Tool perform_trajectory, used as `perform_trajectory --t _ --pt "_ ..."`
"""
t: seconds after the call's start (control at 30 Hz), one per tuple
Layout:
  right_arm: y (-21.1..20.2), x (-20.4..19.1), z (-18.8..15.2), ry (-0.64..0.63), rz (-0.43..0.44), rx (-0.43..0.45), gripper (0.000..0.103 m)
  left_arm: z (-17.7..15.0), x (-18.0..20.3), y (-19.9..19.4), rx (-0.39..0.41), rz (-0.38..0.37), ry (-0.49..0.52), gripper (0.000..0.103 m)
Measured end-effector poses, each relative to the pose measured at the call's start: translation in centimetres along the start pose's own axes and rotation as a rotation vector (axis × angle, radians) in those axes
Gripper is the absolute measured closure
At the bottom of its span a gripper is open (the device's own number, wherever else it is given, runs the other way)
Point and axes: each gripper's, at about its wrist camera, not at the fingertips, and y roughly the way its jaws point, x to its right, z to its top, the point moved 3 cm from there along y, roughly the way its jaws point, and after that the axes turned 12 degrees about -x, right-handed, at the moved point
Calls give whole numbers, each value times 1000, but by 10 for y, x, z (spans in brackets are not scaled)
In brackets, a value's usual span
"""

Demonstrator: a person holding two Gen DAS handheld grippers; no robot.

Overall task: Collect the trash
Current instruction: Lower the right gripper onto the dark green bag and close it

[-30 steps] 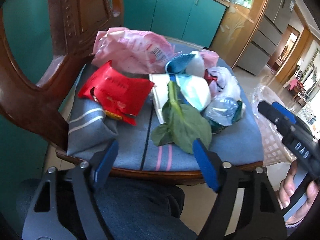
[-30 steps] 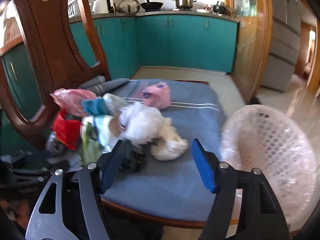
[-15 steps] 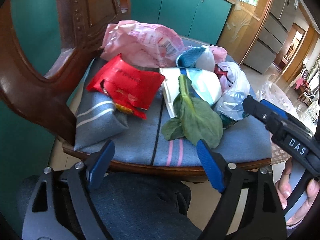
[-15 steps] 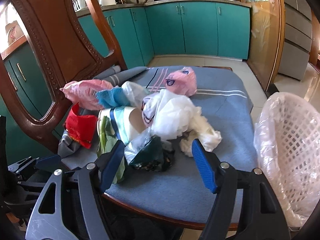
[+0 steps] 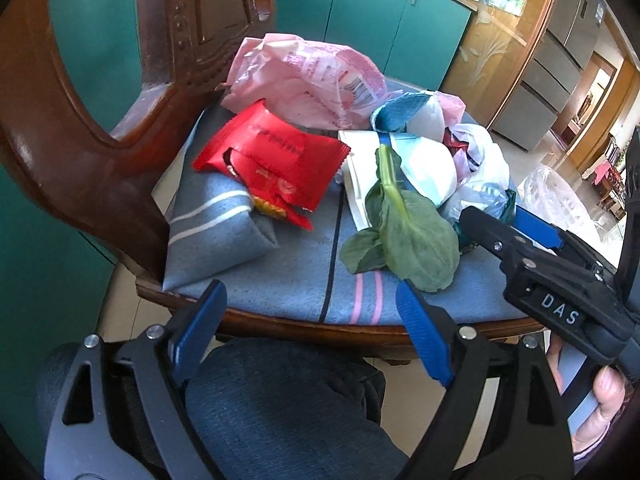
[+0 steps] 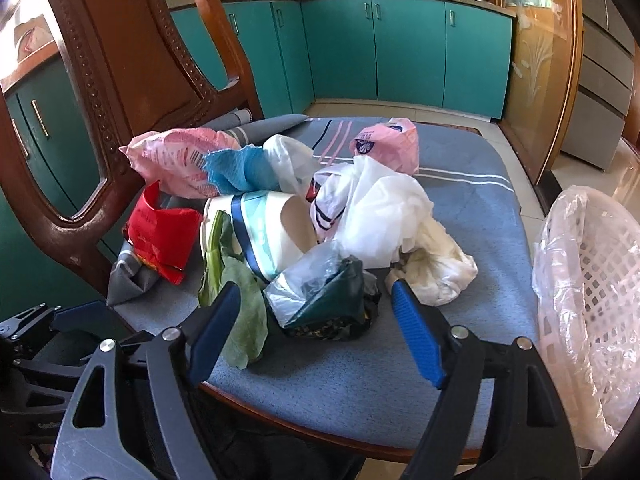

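A heap of trash lies on a blue chair cushion [image 5: 296,280]: a red snack wrapper [image 5: 272,168], a pink plastic bag [image 5: 308,76], a green leaf [image 5: 412,236], a paper cup [image 6: 272,232], white bags [image 6: 372,208] and a dark green packet [image 6: 336,304]. My left gripper [image 5: 312,332] is open and empty at the cushion's near edge, short of the leaf. My right gripper [image 6: 316,328] is open and empty, its jaws on either side of the dark packet but nearer than it. It also shows in the left wrist view [image 5: 516,228].
A white plastic basket lined with a clear bag [image 6: 592,304] stands on the floor right of the chair. The carved wooden chair back [image 6: 120,80] rises at the left. Teal cabinets [image 6: 400,48] stand behind. A person's knee in blue cloth [image 5: 280,408] is below the seat.
Both grippers have moved closer to the trash heap. The right gripper has swung left from the basket toward the dark packet. Both stay open.
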Motion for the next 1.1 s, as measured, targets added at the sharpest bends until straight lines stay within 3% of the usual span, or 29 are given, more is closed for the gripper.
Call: perform_trajectory --t 0.2,0.47,1.1 --pt "1 -3 0 -12 0 2 28 -2 -2 0 -4 2 -3 16" --pt "3 -3 -2 -8 16 -15 55 -1 1 1 -6 5 2 16" --pt "-30 13 -5 26 13 57 61 -2 10 7 -13 8 23 11"
